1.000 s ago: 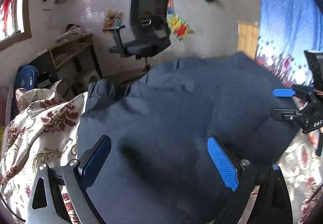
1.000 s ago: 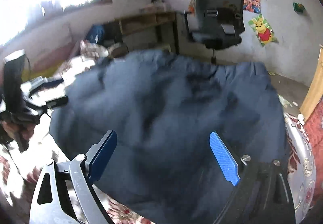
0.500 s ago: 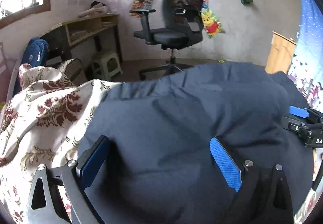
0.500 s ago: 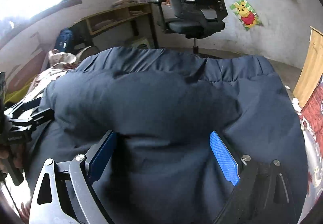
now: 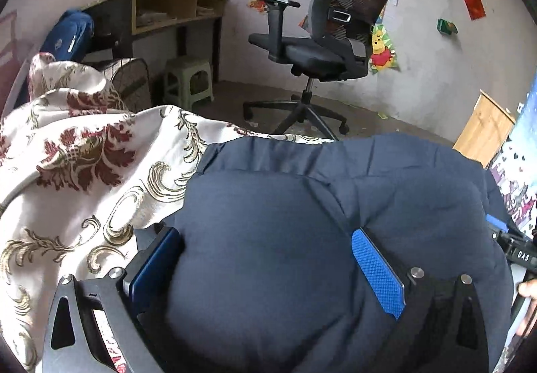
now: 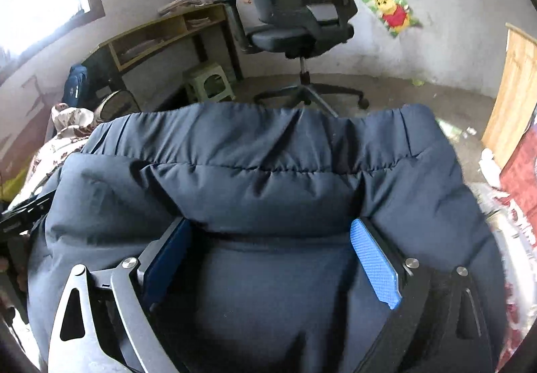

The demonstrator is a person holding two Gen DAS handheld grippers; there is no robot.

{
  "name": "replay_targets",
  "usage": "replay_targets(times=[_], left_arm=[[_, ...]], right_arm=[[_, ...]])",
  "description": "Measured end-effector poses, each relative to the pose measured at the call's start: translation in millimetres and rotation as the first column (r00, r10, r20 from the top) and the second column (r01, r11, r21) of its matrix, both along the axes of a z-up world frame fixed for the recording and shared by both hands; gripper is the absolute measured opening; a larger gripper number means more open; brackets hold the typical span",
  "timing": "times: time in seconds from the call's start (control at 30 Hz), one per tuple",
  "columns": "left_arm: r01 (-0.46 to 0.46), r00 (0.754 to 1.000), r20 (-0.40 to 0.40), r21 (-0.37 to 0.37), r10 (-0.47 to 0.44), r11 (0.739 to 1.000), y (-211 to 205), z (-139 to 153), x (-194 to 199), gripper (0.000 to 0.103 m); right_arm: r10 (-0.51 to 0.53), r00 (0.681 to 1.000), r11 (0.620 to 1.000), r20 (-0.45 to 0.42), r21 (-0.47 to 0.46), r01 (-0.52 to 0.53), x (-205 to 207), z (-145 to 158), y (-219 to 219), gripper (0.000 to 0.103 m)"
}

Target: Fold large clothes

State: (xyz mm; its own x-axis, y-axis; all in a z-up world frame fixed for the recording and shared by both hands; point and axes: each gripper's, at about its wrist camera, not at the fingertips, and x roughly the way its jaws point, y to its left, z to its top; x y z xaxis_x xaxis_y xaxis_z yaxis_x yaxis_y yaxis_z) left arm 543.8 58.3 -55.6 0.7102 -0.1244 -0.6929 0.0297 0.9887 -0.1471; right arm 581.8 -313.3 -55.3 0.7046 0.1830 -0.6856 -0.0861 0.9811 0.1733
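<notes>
We see the navy padded jacket [image 6: 268, 178] lying puffed up on a floral bedspread [image 5: 84, 171], its gathered hem toward the office chair [image 5: 329, 47]. The left gripper [image 5: 268, 259] has just been spreading its jaws; they stand wide, with a bulge of jacket between the blue pads (whether they press it, we cannot tell). The right gripper [image 6: 272, 252] likewise straddles a padded fold, jaws spread wide. A green stool [image 5: 189, 81] stands under the desk [image 5: 167, 10].

The jacket [image 5: 268, 238] is plain navy. Under it the sheet [image 5: 84, 171] is cream with dark red flowers and gold scrolls. Far off, the chair [image 5: 335, 37] is black, the stool [image 5: 188, 81] pale green.
</notes>
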Motion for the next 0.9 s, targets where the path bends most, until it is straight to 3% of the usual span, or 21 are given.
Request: replay_targets(times=[0.33, 0.9], left_arm=[[-0.007, 1.000, -0.007, -0.085, 0.007, 0.996, 13, -18, 6, 0.103], [-0.023, 1.000, 0.020, -0.048, 0.024, 0.999, 9, -20, -8, 0.103]], right_arm=[[0.003, 1.000, 1.000, 0.030, 0.029, -0.004, 4, -19, 1, 0.098], [0.001, 0.997, 0.999, 0.076, 0.046, -0.005, -11, -21, -1, 0.099]])
